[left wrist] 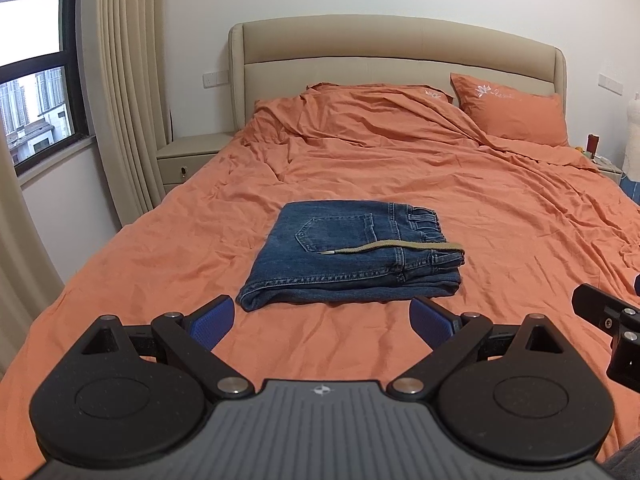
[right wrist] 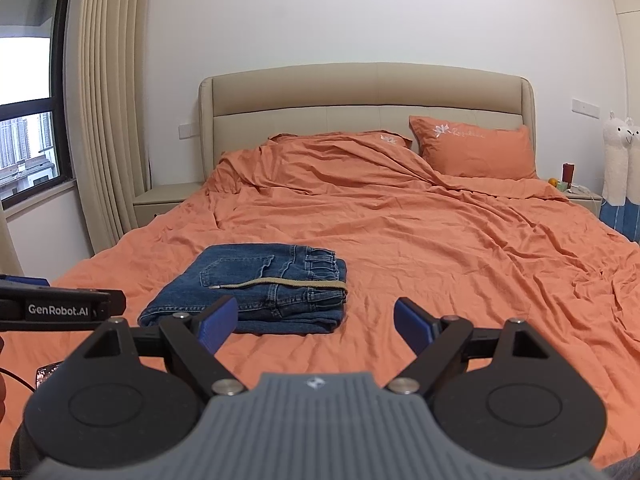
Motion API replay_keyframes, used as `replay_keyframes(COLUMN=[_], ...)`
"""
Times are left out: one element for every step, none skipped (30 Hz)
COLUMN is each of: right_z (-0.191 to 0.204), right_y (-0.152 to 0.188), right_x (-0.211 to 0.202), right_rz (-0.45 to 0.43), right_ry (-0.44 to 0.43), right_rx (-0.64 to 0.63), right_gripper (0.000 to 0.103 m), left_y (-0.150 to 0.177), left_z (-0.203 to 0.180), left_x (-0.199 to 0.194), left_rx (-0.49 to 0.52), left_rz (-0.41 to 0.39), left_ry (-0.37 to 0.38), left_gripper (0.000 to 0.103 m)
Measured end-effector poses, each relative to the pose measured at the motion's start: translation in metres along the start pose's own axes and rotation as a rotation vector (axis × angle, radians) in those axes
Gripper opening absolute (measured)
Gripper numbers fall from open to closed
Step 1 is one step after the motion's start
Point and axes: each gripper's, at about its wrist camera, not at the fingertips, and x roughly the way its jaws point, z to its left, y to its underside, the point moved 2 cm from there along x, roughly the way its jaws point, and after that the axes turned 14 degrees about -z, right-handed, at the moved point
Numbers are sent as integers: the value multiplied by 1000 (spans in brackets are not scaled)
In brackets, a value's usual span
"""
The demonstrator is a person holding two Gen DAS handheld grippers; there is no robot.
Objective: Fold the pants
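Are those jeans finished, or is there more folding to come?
They look finished: the jeans lie in a compact folded stack on the orange bedspread, drawstring draped across the top. Both tools, left and right, are open and empty, short of the jeans. Nothing obvious remains.

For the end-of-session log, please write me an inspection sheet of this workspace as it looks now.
Surface: bed with wrinkled orange sheet.
Job's things: jeans folded into a compact stack, beige drawstring lying across the top.
Clutter: small items on the right nightstand; too small to identify.
Grippers: left gripper and right gripper both open, holding nothing, short of the jeans.
Cables: thin dark cable at the left edge.
Surroundings: pillow, headboard, curtain, window.
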Motion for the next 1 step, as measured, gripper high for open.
replay_keyframes(right_z=[0], right_y=[0], right_x=[0], right_rz=[-1], right_ry=[0], right_rx=[-1], right_gripper=[82], left_y=[1], left_z=[0], left_x=[0], left_rx=[1], left_rz=[-1], left_ry=[-3], left_gripper=[103])
